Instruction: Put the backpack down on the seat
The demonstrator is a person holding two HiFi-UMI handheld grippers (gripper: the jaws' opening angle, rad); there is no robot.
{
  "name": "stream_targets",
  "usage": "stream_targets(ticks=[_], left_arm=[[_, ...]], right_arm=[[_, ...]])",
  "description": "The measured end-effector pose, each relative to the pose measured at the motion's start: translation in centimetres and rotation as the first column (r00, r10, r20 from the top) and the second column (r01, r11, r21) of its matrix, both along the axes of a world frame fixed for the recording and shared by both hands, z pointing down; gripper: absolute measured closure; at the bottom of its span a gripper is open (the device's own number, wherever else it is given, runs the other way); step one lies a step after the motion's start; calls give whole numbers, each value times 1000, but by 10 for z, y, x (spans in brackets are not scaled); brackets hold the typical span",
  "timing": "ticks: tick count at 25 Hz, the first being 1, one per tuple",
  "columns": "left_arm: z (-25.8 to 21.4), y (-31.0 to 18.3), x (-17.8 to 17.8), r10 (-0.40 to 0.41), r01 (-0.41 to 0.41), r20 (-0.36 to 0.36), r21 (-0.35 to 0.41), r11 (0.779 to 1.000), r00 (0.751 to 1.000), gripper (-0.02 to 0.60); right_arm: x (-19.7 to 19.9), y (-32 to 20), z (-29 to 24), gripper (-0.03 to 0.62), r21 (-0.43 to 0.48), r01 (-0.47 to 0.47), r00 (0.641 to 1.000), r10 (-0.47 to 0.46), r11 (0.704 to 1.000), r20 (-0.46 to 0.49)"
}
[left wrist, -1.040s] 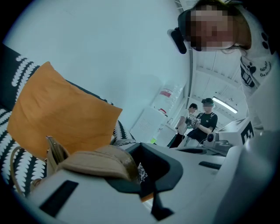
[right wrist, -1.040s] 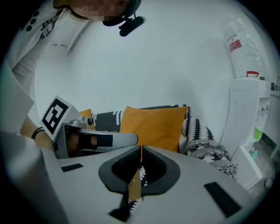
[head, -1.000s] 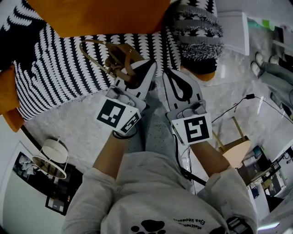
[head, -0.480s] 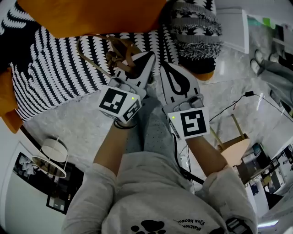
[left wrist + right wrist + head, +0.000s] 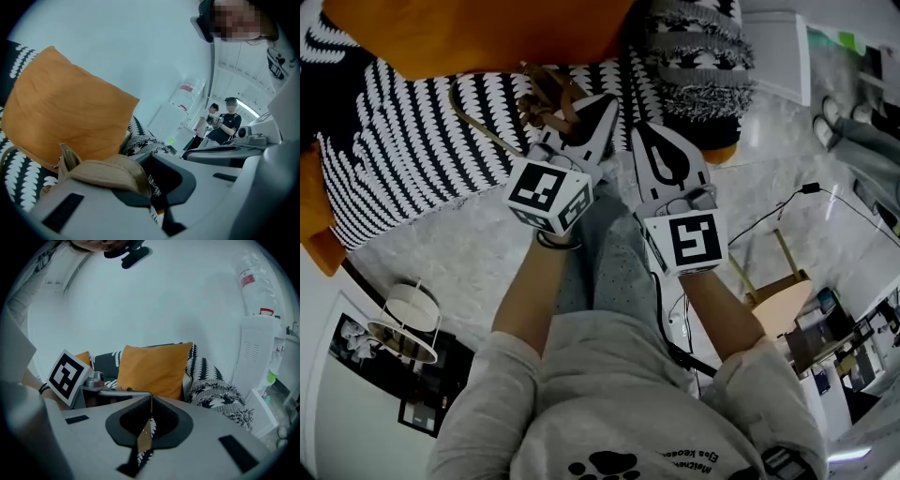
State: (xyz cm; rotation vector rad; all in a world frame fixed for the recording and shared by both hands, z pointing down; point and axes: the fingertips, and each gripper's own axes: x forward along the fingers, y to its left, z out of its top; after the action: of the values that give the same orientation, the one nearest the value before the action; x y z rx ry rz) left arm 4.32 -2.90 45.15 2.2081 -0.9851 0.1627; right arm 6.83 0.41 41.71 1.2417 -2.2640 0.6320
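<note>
Of the backpack I see only its tan leather straps (image 5: 546, 97), with one long strap looping (image 5: 478, 120) over the black-and-white patterned seat (image 5: 403, 159); I cannot make out its body. My left gripper (image 5: 605, 105) is shut on a padded tan strap (image 5: 105, 172) with a metal buckle beside it. To its right, my right gripper (image 5: 641, 131) is shut on a thin tan strap (image 5: 144, 439). Both grippers hang at the seat's front edge and point toward the orange cushion (image 5: 487, 28).
A fringed patterned cushion (image 5: 698, 56) lies at the seat's right end. On the marble floor are a round lamp (image 5: 403, 323), a wooden stool (image 5: 780, 305) and a cable (image 5: 787, 211). A white appliance (image 5: 258, 352) stands at the right. Two people (image 5: 225, 123) stand far off.
Both grippers have moved together toward the seat, carrying the tan straps with them. The strap loop now lies further over the patterned cover. Both stay shut.
</note>
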Motion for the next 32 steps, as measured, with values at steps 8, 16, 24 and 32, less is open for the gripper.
stream_targets(ticks=[8,16,24,32], left_arm=[[9,-3,2,13,-12,22,-11,1000,1000,563],[34,10,-29,-29,39,106,-91,995,994,561],[47,28,-44,-21,41,102,-194,980,995,558],[42,45,-52,-4,21,60,-289,957,998,391]], right_arm=[[-8,-3,4,556,-6,12,1000,-12,1000,8],[-16,7,8,556,-20,29,1000,-29,999,7],[-31,19,11,556,-23,49,999,-48,999,22],[-44,29,-1,556,-20,66,998,-65,998,16]])
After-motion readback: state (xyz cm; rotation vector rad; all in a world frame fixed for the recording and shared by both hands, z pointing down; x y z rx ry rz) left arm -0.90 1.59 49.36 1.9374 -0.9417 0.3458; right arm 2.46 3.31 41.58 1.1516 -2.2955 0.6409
